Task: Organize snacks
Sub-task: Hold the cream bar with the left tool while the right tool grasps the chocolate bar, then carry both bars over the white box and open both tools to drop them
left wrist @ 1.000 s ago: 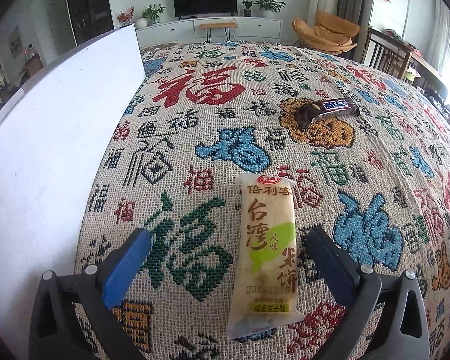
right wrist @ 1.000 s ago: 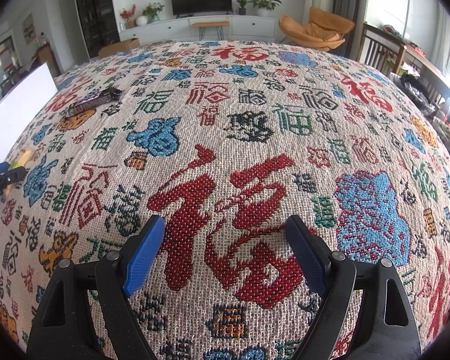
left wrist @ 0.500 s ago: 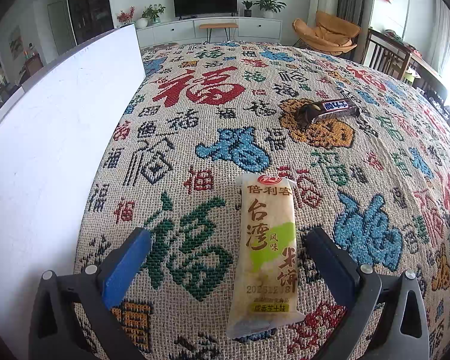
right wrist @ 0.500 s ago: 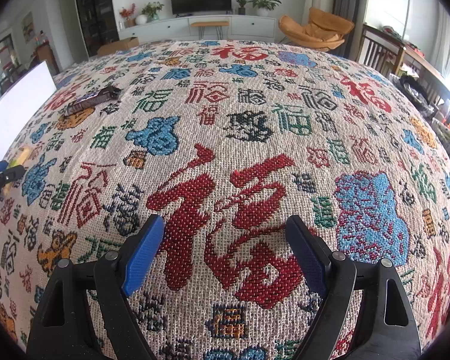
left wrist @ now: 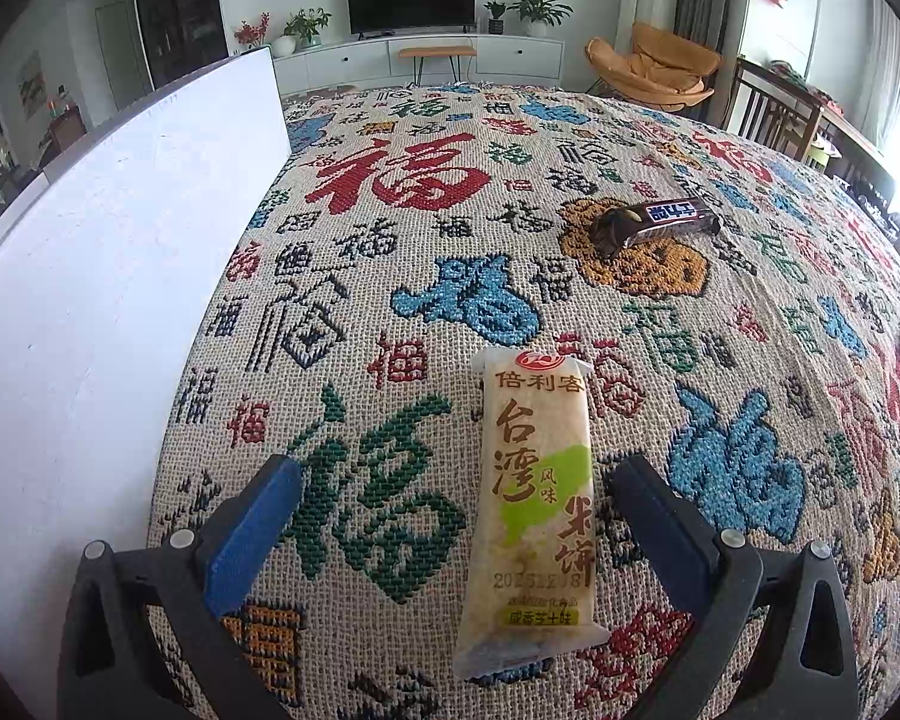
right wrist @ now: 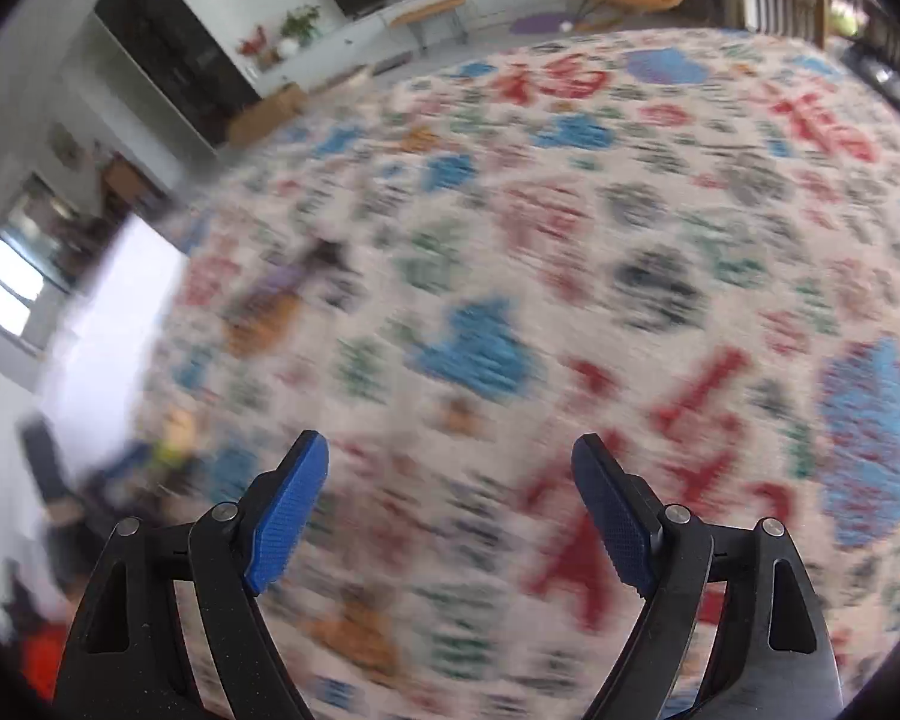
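Currently left tongs (left wrist: 453,495) are spread wide, nothing gripped, low over the counter (left wrist: 720,300). Counter is covered with a woven cloth (left wrist: 426,276) patterned in red, blue, green and orange characters.

Rice cracker pack (left wrist: 534,510), pale yellow with a green patch, lies flat on the cloth, long axis running near to far. It sits between the two blue pads (left wrist: 252,534), closer to the right pad, touching neither. Near end of the pack reaches almost to the bottom of the left wrist view.

Chocolate bar (left wrist: 654,223) in a dark brown wrapper lies farther out and to the right, well apart from the pack, resting on an orange motif and angled slightly.

White board (left wrist: 108,276) stands along the left edge of the cloth, running near to far.

Right tongs (right wrist: 450,501) are also spread wide and empty. Right wrist view is heavily motion-blurred and tilted; cloth pattern is smeared. In it, the dark smear at mid-left (right wrist: 306,270) sits on an orange patch, likely the chocolate bar but too blurred to confirm. White board (right wrist: 114,324) shows at left. A yellow-green blur at near left (right wrist: 171,441) matches the pack's colours; can't tell more.

Far background: TV (left wrist: 411,0) on a low white cabinet, orange chair (left wrist: 660,69) to the right.
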Demonstrator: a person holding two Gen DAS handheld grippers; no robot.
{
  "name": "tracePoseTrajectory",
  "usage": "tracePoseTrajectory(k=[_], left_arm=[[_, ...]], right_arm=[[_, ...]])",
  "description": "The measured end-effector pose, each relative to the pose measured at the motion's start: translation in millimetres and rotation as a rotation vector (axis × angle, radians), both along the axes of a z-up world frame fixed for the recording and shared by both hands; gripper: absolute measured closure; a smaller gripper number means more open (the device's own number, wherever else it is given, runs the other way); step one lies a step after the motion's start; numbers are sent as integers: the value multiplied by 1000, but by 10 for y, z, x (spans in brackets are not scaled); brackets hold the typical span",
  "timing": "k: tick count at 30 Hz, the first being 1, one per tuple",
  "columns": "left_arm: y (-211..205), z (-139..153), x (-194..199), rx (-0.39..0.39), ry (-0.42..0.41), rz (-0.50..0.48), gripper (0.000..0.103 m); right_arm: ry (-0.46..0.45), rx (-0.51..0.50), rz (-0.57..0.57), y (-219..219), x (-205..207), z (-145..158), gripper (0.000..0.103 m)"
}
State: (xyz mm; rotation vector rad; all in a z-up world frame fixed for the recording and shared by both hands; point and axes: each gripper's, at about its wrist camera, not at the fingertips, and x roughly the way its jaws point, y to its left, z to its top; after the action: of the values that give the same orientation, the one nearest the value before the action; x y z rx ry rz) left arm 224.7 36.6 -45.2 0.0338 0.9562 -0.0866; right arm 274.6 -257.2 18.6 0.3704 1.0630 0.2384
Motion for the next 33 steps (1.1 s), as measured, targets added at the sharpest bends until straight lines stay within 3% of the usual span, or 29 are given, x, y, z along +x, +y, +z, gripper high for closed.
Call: tracePoseTrajectory(k=[2, 5, 10, 13, 14, 15, 16, 17, 18, 25, 33], left_arm=[[0, 0, 1, 0, 0, 0, 0], [-4, -4, -1, 0, 0, 0, 0], [-1, -1, 3, -1, -1, 0, 0], [-1, 0, 5, -1, -1, 0, 0], [-3, -3, 4, -2, -1, 0, 0], [-2, 0, 7, -1, -1, 1, 0], [-3, -2, 6, -1, -1, 1, 0], [-4, -4, 4, -1, -1, 1, 0], [-1, 1, 6, -1, -1, 0, 0], [-2, 1, 6, -1, -1, 0, 0], [-4, 0, 6, -1, -2, 0, 0]], right_arm=[[56, 52, 65, 389, 333, 23, 17], [112, 45, 114, 935, 800, -64, 19], [198, 65, -1, 1383, 1368, -353, 20], [153, -23, -45, 1523, 1488, -384, 19], [141, -74, -35, 1577, 1495, -387, 25], [126, -133, -24, 1624, 1481, -376, 46], [108, -244, -8, 1673, 1451, -371, 59], [93, -297, 12, 1684, 1431, -365, 74], [78, -323, 42, 1652, 1397, -367, 83], [96, -325, 157, 1003, 922, -357, 84], [91, -367, 278, 514, -132, -338, 84]])
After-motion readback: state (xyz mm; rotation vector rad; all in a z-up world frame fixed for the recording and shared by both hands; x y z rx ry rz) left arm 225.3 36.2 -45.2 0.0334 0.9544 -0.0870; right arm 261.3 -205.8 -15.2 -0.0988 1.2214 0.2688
